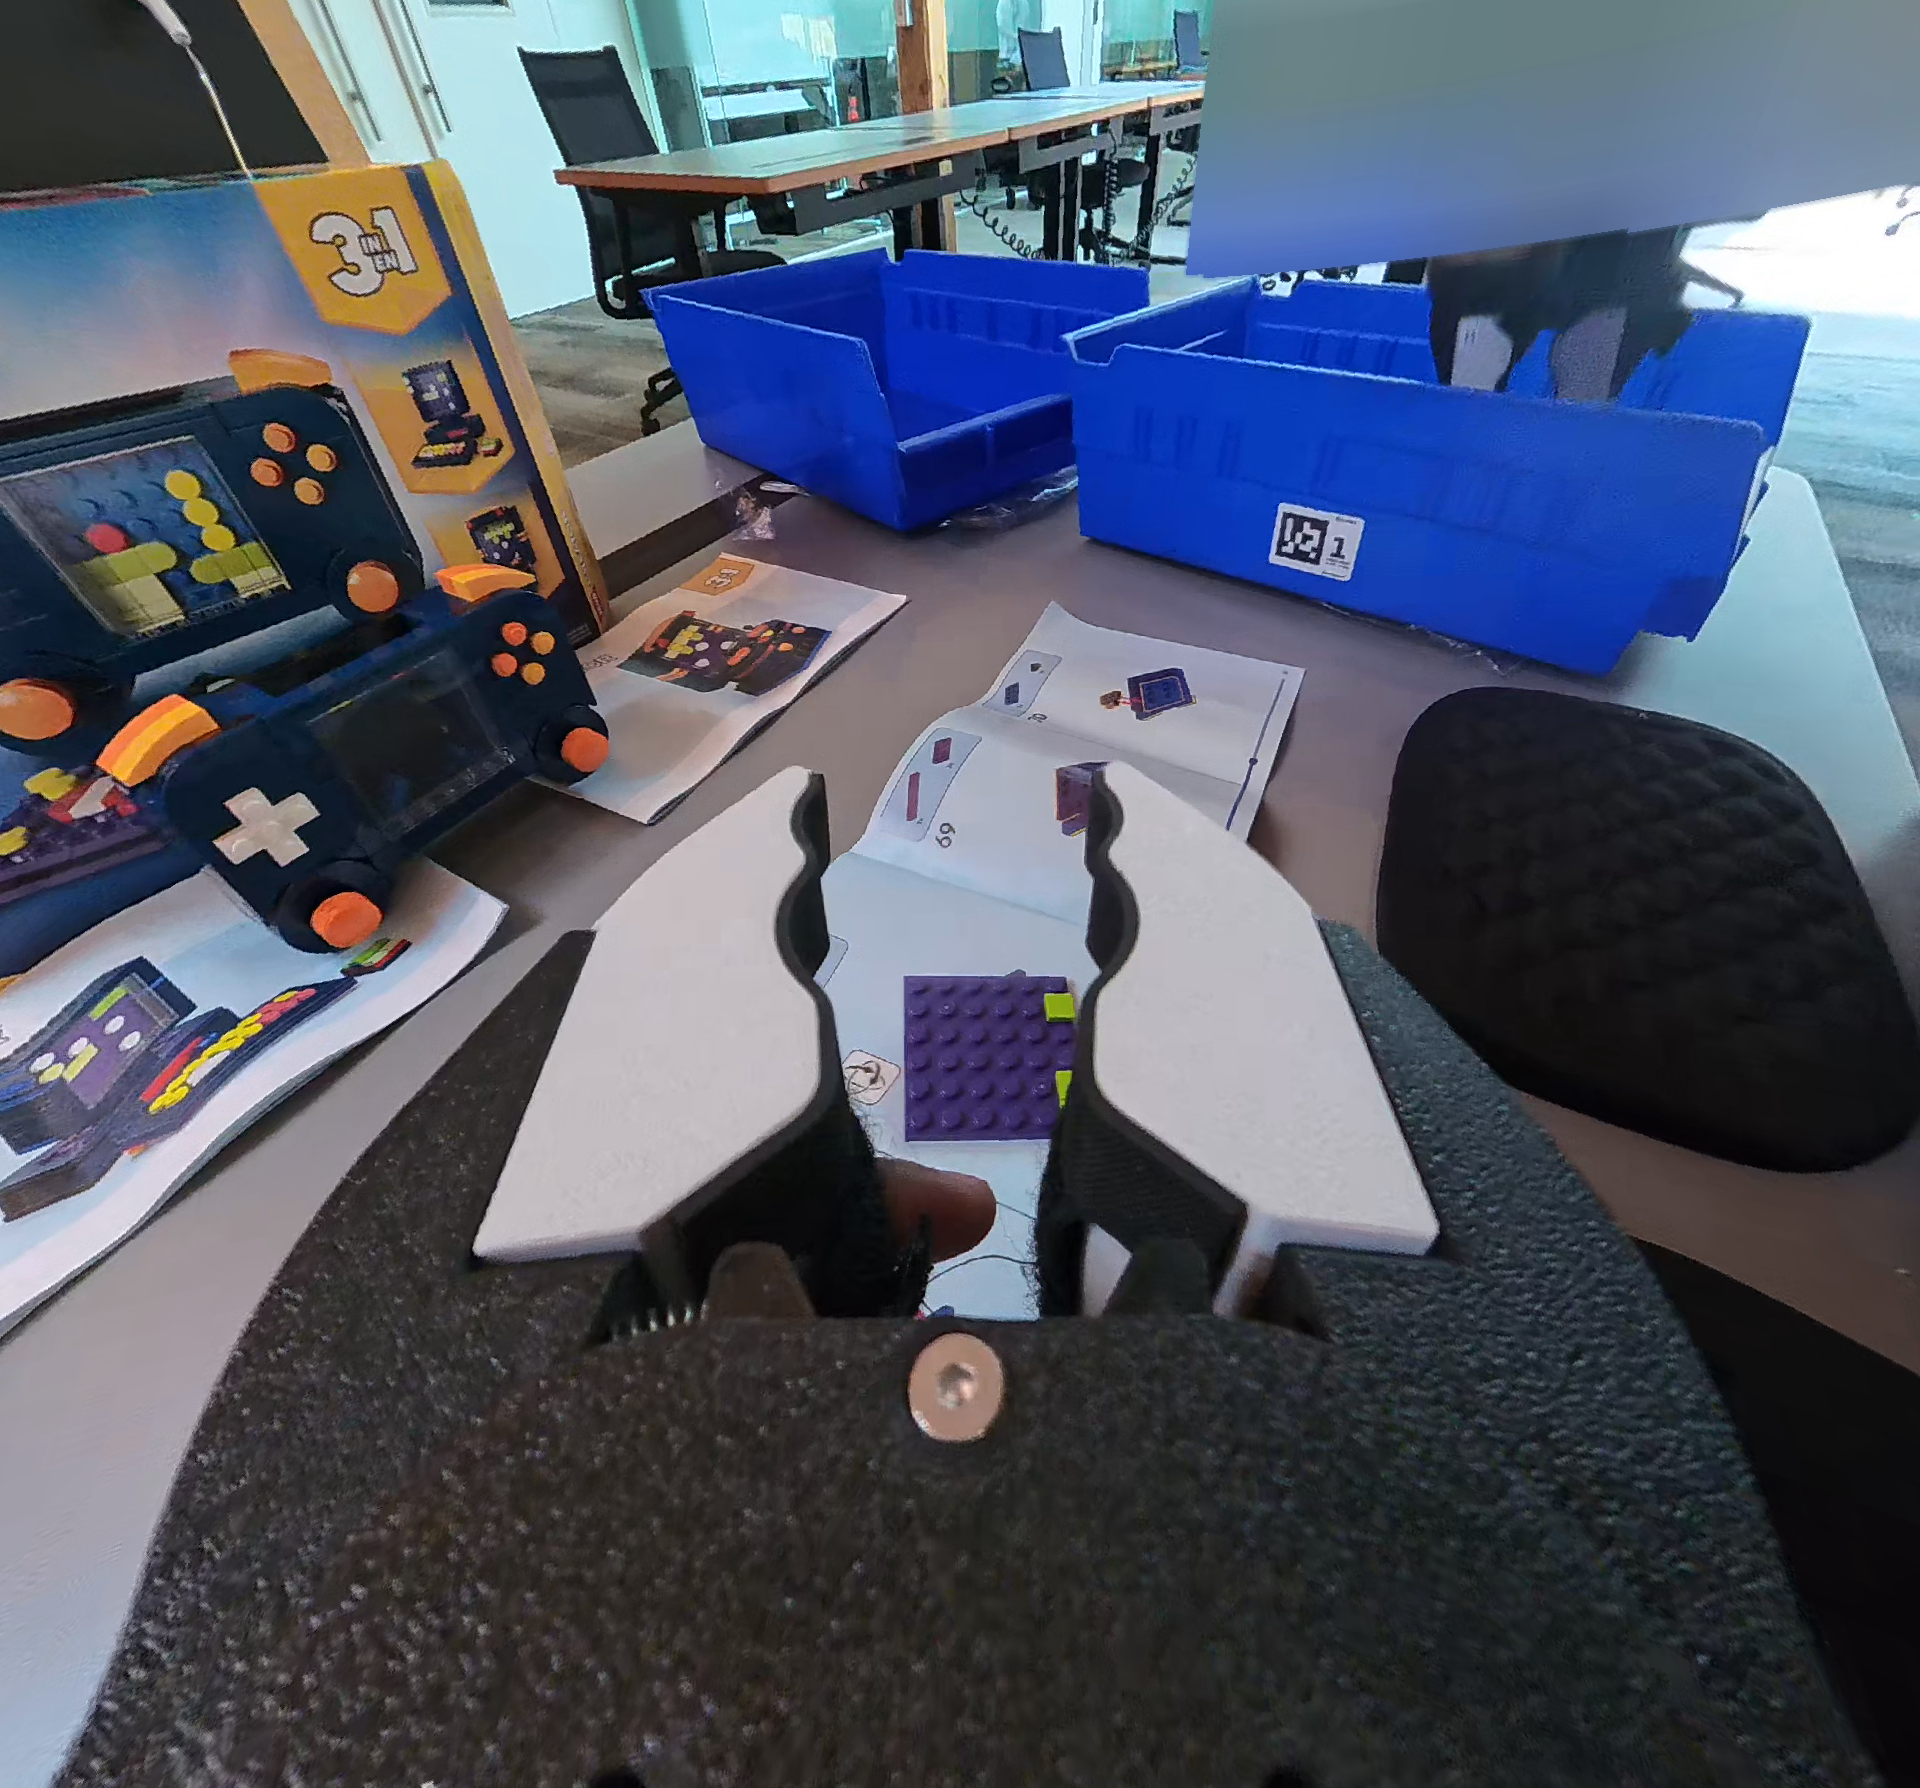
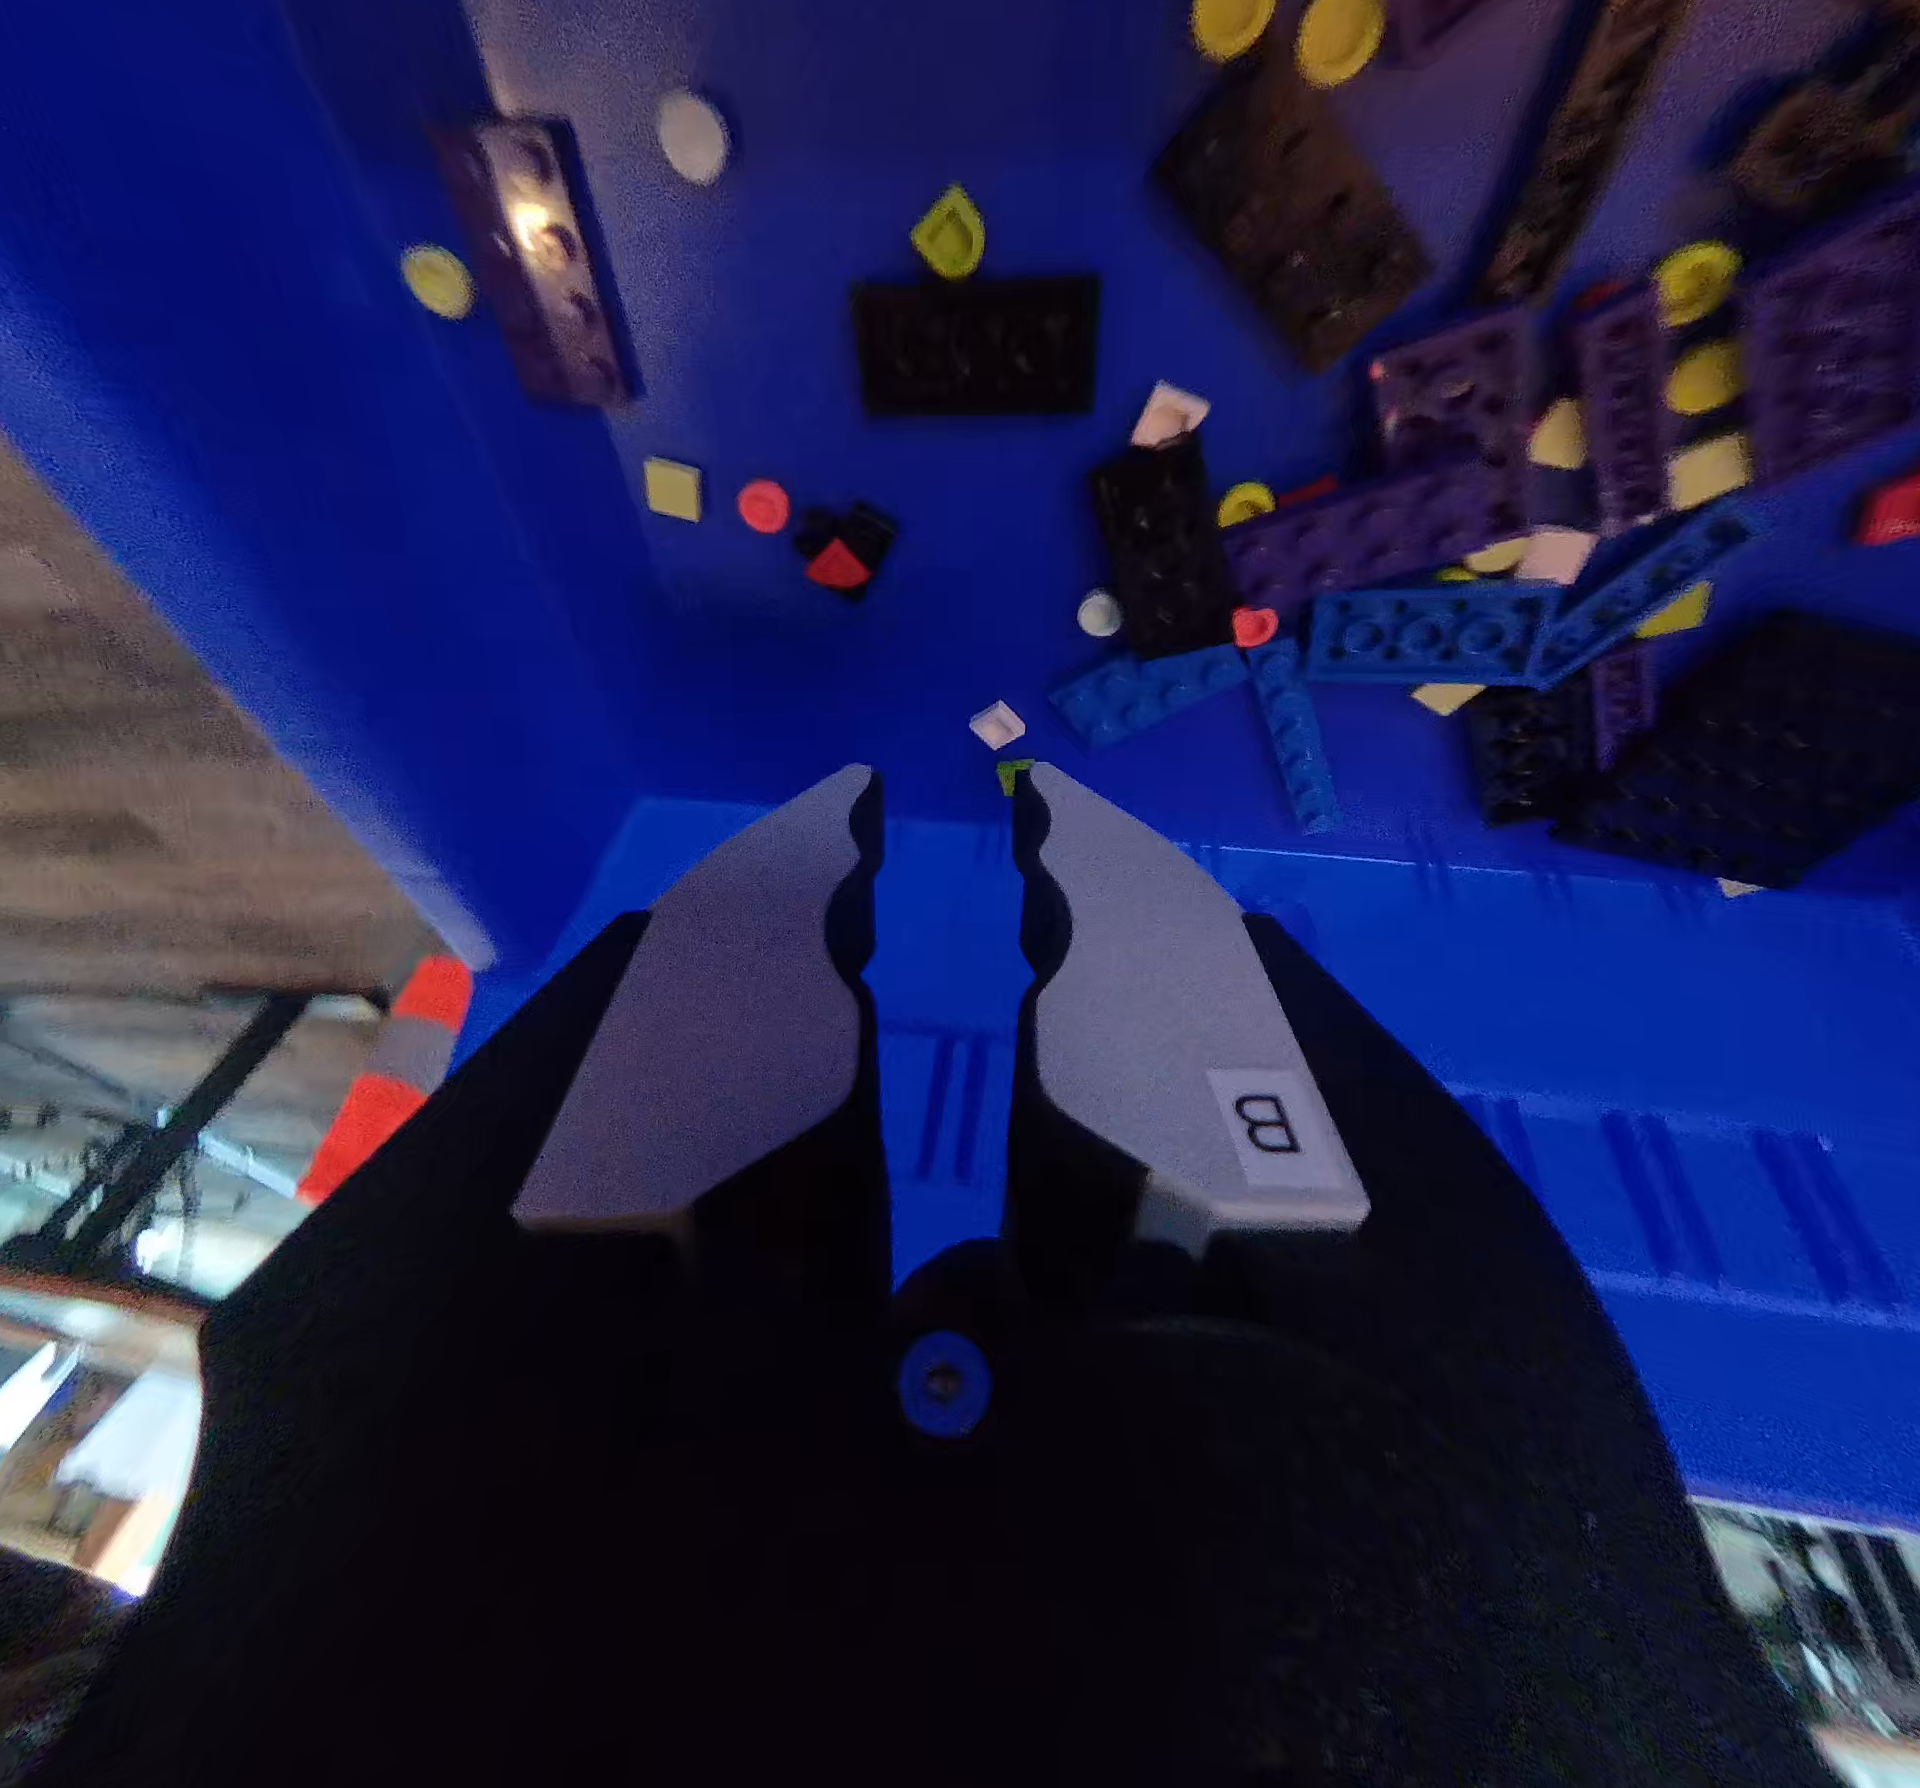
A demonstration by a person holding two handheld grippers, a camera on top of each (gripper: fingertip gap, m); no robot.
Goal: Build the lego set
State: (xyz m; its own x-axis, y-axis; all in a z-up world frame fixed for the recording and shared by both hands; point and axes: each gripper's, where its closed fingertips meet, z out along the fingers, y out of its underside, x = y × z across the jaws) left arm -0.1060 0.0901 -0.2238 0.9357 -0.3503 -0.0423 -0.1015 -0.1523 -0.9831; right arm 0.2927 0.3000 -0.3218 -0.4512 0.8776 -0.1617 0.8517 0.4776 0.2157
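My left gripper [image 1: 958,782] is open and empty above an open instruction booklet [image 1: 1132,699] on the grey table. A purple studded plate [image 1: 982,1058] with small lime pieces on its right edge lies on the booklet, seen low between my fingers. My right gripper [image 2: 948,774] is open and points down into a blue bin [image 2: 935,24] of loose bricks. A tiny lime piece [image 2: 1010,772] lies at its right fingertip, with a small white tile [image 2: 997,725] just beyond. In the left wrist view the right gripper [image 1: 1558,336] shows blurred inside the right-hand bin [image 1: 1403,512].
A Lego box [image 1: 260,388] stands at the left with a built dark-blue handheld console model [image 1: 364,772] leaning on it, over more booklets [image 1: 727,668]. A second blue bin [image 1: 883,388] looks empty. A black cushion [image 1: 1642,928] lies at the right. Black, purple, blue plates [image 2: 1423,637] and yellow round tiles crowd the bin's right side. Tip to tip, the grippers are about 45 cm apart.
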